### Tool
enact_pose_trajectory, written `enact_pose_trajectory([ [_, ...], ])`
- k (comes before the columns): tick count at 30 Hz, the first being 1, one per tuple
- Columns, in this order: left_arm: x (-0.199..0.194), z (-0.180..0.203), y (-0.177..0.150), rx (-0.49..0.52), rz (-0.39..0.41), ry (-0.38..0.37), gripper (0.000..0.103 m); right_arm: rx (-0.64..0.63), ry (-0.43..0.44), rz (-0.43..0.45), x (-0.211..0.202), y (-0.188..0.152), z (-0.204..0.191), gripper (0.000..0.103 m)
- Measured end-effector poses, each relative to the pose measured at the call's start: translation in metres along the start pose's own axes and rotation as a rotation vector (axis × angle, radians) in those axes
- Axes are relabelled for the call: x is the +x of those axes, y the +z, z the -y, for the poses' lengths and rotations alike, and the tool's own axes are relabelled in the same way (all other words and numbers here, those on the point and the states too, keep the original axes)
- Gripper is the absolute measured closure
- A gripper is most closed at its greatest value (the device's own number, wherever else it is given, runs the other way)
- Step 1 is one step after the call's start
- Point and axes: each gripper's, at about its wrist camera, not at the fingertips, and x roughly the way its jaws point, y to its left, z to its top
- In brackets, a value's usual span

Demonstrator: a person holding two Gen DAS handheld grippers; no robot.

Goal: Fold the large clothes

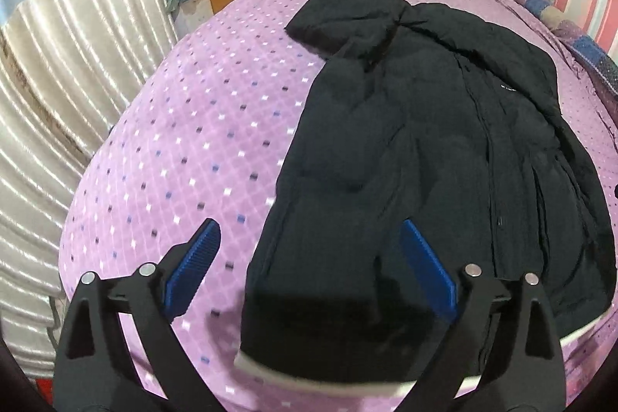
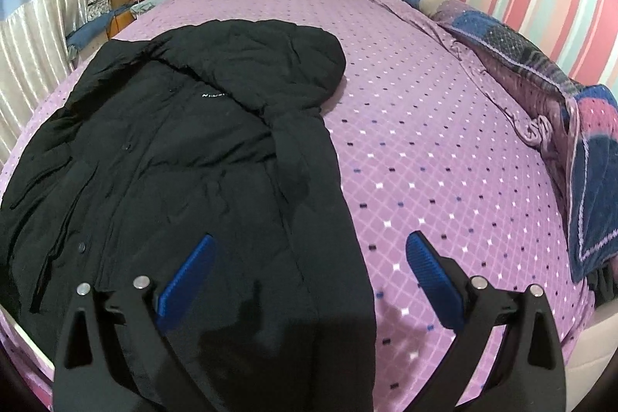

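Black coat (image 2: 174,149) flat on bed (image 2: 425,161); L gripper (image 1: 309,273), R gripper (image 2: 309,280) both agape above hem.

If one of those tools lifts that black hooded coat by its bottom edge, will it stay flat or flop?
The black puffy hooded coat will probably flop: its surface is creased and it drapes over the purple dotted bedsheet. It looks padded, so likely bulky yet fairly light. The fabric has a slight sheen, so it may slip from the open left tool.
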Motion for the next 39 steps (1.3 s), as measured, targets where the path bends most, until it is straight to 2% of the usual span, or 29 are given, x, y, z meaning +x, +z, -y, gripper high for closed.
enact_pose_trajectory([
  [7, 0.025, 0.018, 0.046, 0.028, 0.002, -0.008, 0.007, -0.028, 0.002, -0.003, 0.022, 0.034, -0.009, 0.004],
  [15, 0.063, 0.032, 0.096, 0.052, -0.002, -0.017, 0.007, -0.060, 0.052, -0.001, 0.062, 0.084, -0.031, 0.004],
  [27, 0.130, 0.068, 0.198, 0.142, 0.020, -0.021, 0.007, -0.071, 0.075, 0.005, 0.125, 0.153, -0.045, 0.004],
  [32, 0.173, 0.092, 0.247, 0.191, 0.003, -0.010, 0.007, -0.059, 0.074, 0.007, 0.151, 0.183, -0.041, 0.004],
  [37, 0.223, 0.109, 0.291, 0.191, -0.044, -0.028, 0.007, -0.059, 0.065, 0.016, 0.171, 0.204, -0.041, 0.004],
  [39, 0.252, 0.116, 0.310, 0.180, -0.088, 0.008, 0.007, -0.039, 0.071, 0.013, 0.178, 0.208, -0.041, 0.004],
])
